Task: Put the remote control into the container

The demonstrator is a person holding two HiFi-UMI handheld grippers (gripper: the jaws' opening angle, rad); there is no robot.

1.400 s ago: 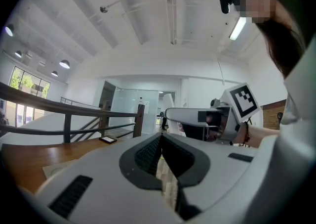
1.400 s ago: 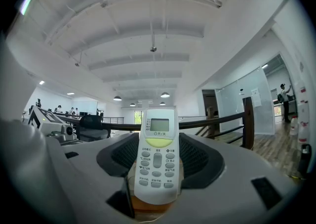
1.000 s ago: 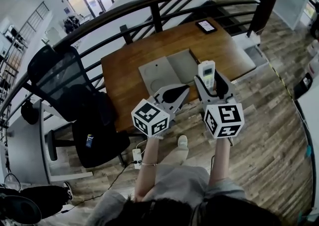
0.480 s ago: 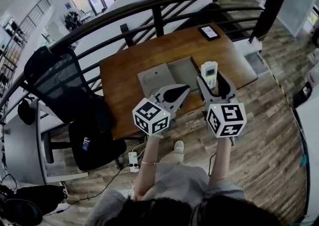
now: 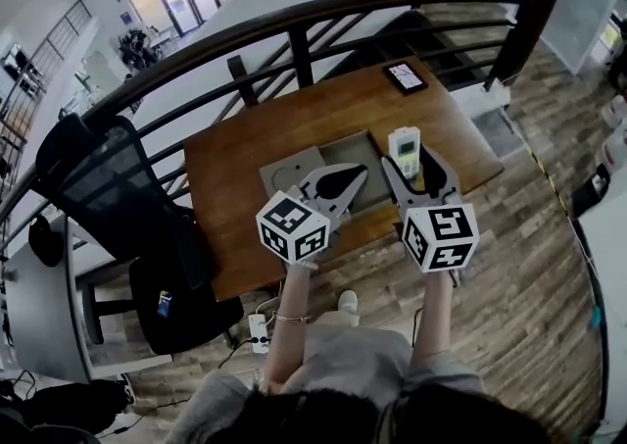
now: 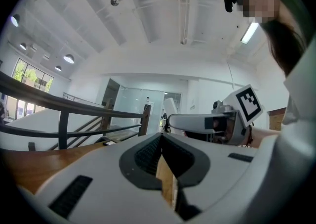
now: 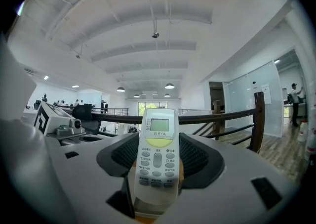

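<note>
Step in hand: transport. The remote control is already picked up and is off the surface, so what is left is the carry and the placement.

Right gripper: clenched on the remote control. Its 2 jaws press the lower part of the body from either side. The screen end sticks out past the jaw tips, with the buttons facing the right gripper's camera. The remote control sits roughly centred between the pads and in line with the jaws.

Left gripper: jaws drawn together, with nothing between them. It hovers just beside the right gripper, over the near part of the container.

Container: a grey open tray lying near the front edge of the wooden surface. A flat grey panel lies touching it on the left and may be its lid. I cannot tell for sure.

Position: from the head view, the remote control hangs over the right edge of the container, close to the opening. No view shows its height above the tray.

Next move, as I judge it: shift the right gripper a little left so it is over the tray's opening, lower it, tip the remote control flatter, then part the jaws. The left gripper crowds that space and should probably keep clear.

A small dark tablet lies at the far corner, well apart.
</note>
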